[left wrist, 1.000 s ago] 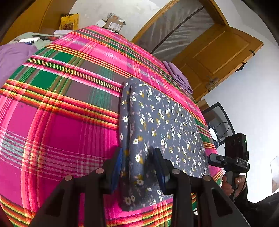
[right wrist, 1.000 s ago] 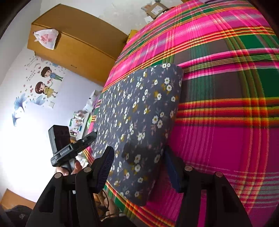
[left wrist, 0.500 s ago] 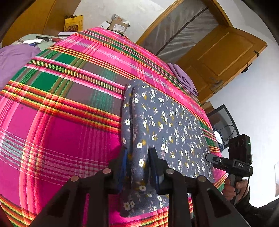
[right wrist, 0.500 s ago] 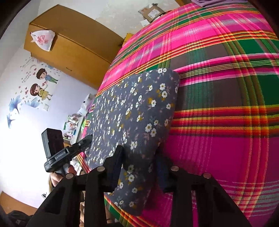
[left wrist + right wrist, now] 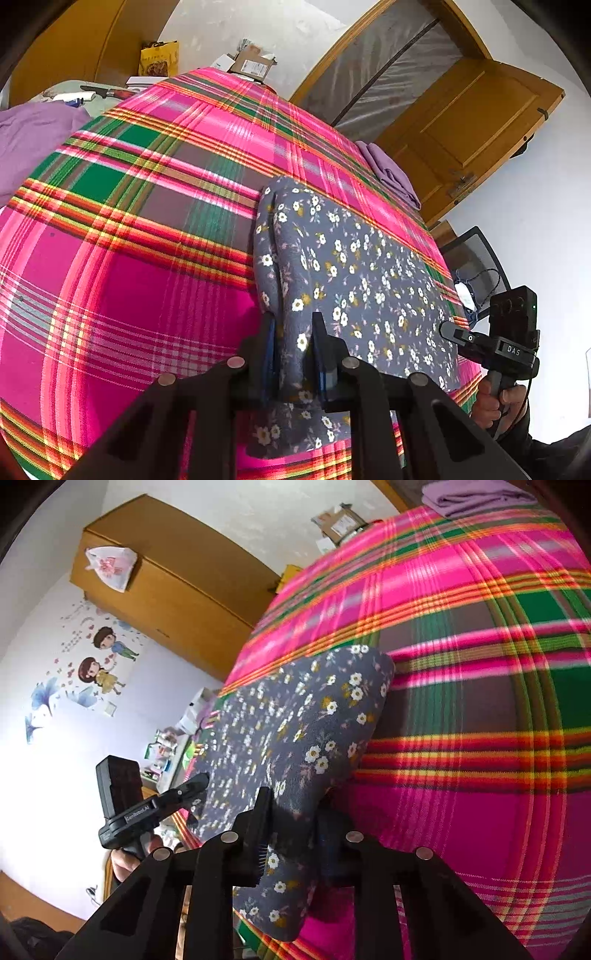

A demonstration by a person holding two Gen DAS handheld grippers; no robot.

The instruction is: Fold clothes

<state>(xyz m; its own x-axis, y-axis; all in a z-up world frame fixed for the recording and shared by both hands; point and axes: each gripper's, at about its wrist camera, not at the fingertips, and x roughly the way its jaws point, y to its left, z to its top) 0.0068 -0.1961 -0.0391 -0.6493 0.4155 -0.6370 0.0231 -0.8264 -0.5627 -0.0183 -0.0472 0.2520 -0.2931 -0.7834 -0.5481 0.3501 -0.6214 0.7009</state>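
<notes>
A grey floral garment [image 5: 351,266] lies folded in a long strip on the pink plaid bed cover [image 5: 129,295]. My left gripper [image 5: 293,321] is at its near left corner, jaws closing, with a bunched fold of the fabric pinched between the blue pads. In the right wrist view the same floral garment [image 5: 295,709] stretches away to the left. My right gripper [image 5: 295,797] has its near right corner between closing jaws, the cloth squeezed and lifted slightly off the plaid cover [image 5: 480,812]. Each view shows the other hand [image 5: 495,398] on its handle at the bed's edge.
A folded purple cloth [image 5: 391,173] rests at the bed's far right edge, and more purple fabric [image 5: 33,136] lies at the left. A cardboard box [image 5: 251,66] sits beyond the bed, by a wooden door [image 5: 461,122]. A wooden cabinet [image 5: 166,590] lines the wall.
Both grippers have drawn their jaws in from wide open onto the garment's near corners. The cloth between each pair of pads is now bunched. Neither hand has shifted much.
</notes>
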